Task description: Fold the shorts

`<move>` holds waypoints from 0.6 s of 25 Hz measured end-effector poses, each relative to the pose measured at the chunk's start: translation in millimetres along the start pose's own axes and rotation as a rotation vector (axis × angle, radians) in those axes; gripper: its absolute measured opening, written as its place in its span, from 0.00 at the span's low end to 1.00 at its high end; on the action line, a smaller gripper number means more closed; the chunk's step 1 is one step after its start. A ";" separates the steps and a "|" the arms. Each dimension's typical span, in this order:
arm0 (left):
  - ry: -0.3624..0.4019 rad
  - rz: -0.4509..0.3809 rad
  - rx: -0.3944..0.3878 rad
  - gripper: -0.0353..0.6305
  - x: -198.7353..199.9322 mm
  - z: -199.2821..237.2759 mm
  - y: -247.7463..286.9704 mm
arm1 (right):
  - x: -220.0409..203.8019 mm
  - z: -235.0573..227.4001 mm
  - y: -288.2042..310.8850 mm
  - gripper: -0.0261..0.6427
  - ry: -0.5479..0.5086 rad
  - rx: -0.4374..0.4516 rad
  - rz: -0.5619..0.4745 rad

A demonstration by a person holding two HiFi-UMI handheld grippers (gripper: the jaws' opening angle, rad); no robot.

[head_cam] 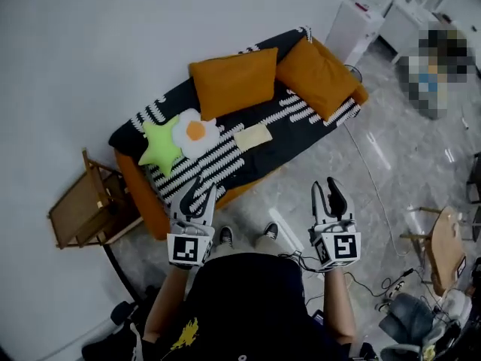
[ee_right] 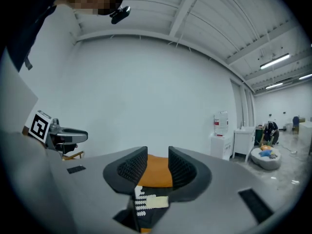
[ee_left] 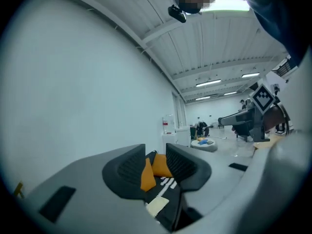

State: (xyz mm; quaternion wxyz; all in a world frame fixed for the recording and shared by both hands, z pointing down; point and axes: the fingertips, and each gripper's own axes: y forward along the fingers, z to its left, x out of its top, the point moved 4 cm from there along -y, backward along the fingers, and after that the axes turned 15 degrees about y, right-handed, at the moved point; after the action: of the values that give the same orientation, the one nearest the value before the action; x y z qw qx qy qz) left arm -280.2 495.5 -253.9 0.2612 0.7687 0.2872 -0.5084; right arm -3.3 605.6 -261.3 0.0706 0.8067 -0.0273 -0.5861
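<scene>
1. The shorts [head_cam: 252, 136] are seen lying as a small, flat, pale yellow folded piece on the striped cover of the sofa [head_cam: 301, 138], just in front of two orange cushions [head_cam: 234, 81].
2. A green star cushion [head_cam: 160, 145] and an egg cushion [head_cam: 196, 132] are placed beside the shorts, towards the sofa's left end.
3. The left gripper [head_cam: 198, 189] is held in the air near the sofa's front edge; its jaws are parted by a narrow gap and nothing is gripped.
4. The right gripper [head_cam: 326, 189] is held over the floor [head_cam: 391, 171], well apart from the shorts, with its jaws likewise slightly apart and empty.
</scene>
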 end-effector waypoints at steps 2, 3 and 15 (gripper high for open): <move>-0.060 -0.092 -0.016 0.22 15.1 2.9 -14.3 | -0.4 21.4 -15.1 0.24 -0.021 -0.017 -0.007; -0.085 -0.127 -0.019 0.20 19.3 6.6 -22.9 | -1.4 35.3 -19.7 0.23 -0.039 -0.016 -0.010; 0.010 -0.131 -0.019 0.07 -21.5 86.4 -110.4 | -20.4 188.9 -26.7 0.19 -0.125 0.049 -0.096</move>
State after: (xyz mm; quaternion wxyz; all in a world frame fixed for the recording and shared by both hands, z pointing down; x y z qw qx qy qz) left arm -419.7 509.0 -276.0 0.2332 0.7484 0.3429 -0.5176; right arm -190.1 619.1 -303.3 0.0209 0.7703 -0.0071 -0.6373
